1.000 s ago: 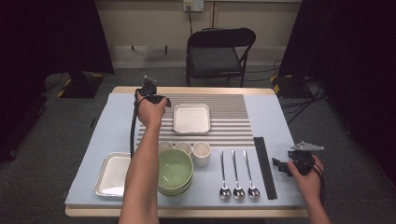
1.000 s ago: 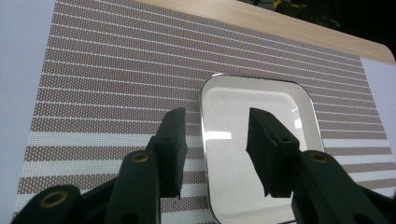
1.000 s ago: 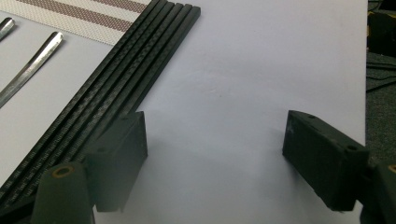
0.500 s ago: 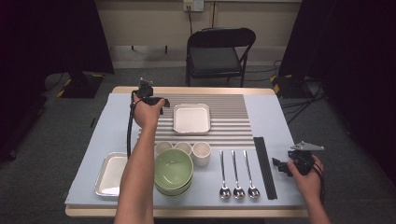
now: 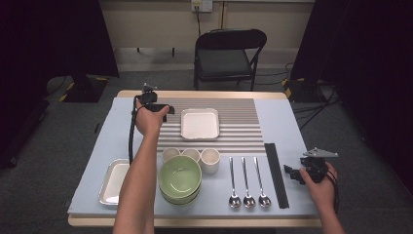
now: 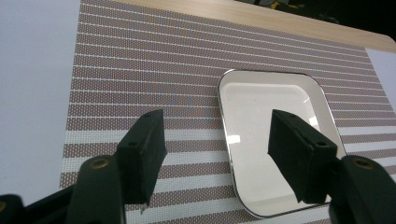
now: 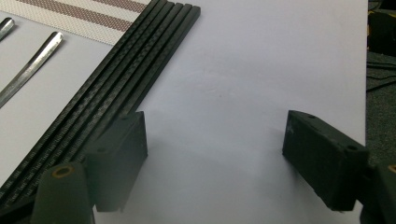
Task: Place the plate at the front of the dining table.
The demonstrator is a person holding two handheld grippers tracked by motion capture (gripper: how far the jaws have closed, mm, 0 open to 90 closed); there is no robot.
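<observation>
A white square plate [image 5: 199,123] lies flat on the striped mat [image 5: 238,122] at the far middle of the table. Just left of it my left gripper [image 5: 163,111] points toward its left rim. In the left gripper view the jaws [image 6: 217,123] have just been opening and stand wide, above the plate's [image 6: 271,116] left edge and the mat [image 6: 140,70], with nothing pressed between them. My right gripper [image 5: 290,173] rests open at the table's right edge. Its jaws [image 7: 215,122] stand over bare blue cloth beside the black chopsticks [image 7: 107,93].
Stacked green bowls [image 5: 180,176] sit near the front, with three small cups [image 5: 191,155] behind them. A metal tray [image 5: 114,180] lies front left. Three spoons [image 5: 248,180] and the chopsticks [image 5: 275,173] lie front right. A black chair [image 5: 229,53] stands beyond the table.
My left hand has eased a little to the left, away from the white plate, which stays in place. The right hand has not moved.
</observation>
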